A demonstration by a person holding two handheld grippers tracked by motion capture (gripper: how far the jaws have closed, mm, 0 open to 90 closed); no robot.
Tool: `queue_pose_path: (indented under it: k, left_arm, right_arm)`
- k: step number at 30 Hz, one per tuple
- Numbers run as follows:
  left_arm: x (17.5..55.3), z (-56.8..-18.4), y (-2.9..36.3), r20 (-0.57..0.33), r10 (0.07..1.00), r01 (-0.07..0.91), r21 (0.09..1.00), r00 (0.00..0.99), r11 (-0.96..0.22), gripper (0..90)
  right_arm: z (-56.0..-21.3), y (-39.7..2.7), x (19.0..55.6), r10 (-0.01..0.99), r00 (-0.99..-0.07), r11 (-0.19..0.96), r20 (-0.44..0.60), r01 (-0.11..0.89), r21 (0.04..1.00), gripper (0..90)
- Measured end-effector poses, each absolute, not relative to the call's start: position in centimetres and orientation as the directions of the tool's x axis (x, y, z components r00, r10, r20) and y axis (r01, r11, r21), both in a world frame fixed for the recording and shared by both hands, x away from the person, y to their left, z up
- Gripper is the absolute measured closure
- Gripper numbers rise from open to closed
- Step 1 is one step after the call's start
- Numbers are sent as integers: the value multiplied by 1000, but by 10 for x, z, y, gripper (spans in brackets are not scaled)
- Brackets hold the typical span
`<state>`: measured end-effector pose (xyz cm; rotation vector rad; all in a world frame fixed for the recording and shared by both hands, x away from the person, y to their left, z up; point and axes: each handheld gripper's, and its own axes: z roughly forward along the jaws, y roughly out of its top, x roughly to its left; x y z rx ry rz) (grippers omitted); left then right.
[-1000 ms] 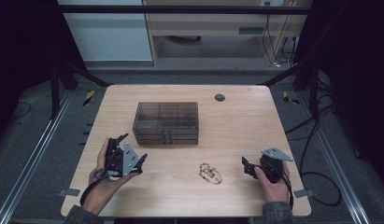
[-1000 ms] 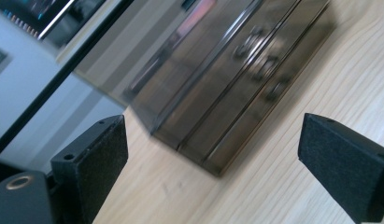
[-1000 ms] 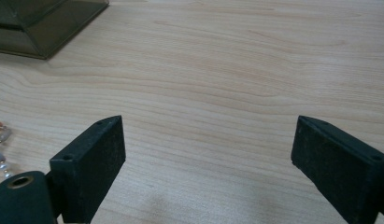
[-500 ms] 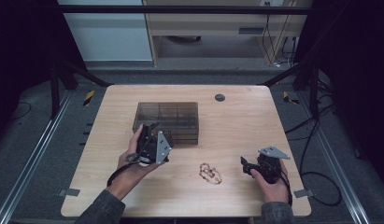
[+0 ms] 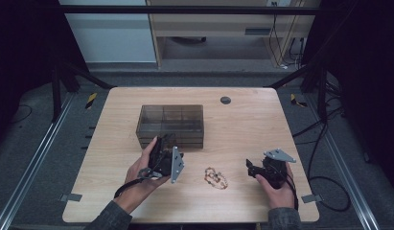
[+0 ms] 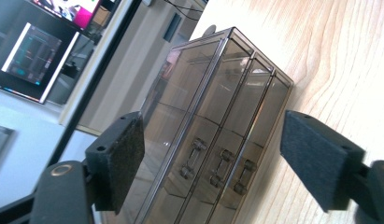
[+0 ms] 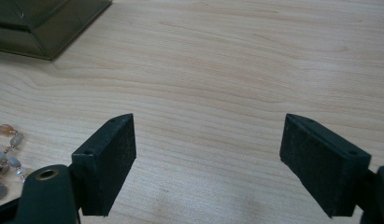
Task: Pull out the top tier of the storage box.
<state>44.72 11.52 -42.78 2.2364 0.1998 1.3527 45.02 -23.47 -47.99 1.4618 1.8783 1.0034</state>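
Left gripper (image 6: 213, 154) is nearing the smoky translucent plastic drawer box (image 5: 171, 125) mid-table, its jaws apart and just narrowing, nothing between them — it should be centring on one small drawer handle (image 6: 192, 158) before pinching, then pulling straight.

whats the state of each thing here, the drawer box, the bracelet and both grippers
drawer box: upright on the table, all three drawers shut
beaded bracelet: loose on the table, between the two hands, untouched
left gripper: at the drawer front, jaws just been closing, apart with the drawer handles seen between them, pads not touching
right gripper: jaws open over bare wood, holding nothing
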Motion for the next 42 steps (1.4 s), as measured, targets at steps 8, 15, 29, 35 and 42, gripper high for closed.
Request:
queue_pose_path:
  k: [8, 15, 29, 35, 42]
  left_arm:
    - [443, -440, 109, 848, 297, -160, 398, 439, -903, 340]
    - [441, -448, 106, 886, 263, -162, 345, 381, -925, 392]
    - [439, -456, 104, 923, 217, -153, 276, 316, -949, 473]
    - [440, -461, 107, 937, 196, -147, 246, 289, -958, 500]
    - [443, -466, 108, 954, 173, -131, 210, 246, -969, 551]
  right_arm:
    - [-478, -236, 451, 968, -247, 113, 43, 585, 803, 215]
    - [-475, -234, 452, 963, -267, 136, 43, 614, 777, 209]
    - [-474, -234, 451, 963, -267, 134, 41, 606, 784, 151]
    - [-473, -233, 450, 963, -267, 133, 35, 587, 799, 146]
    - [-473, -233, 451, 960, -276, 124, 54, 587, 800, 141]
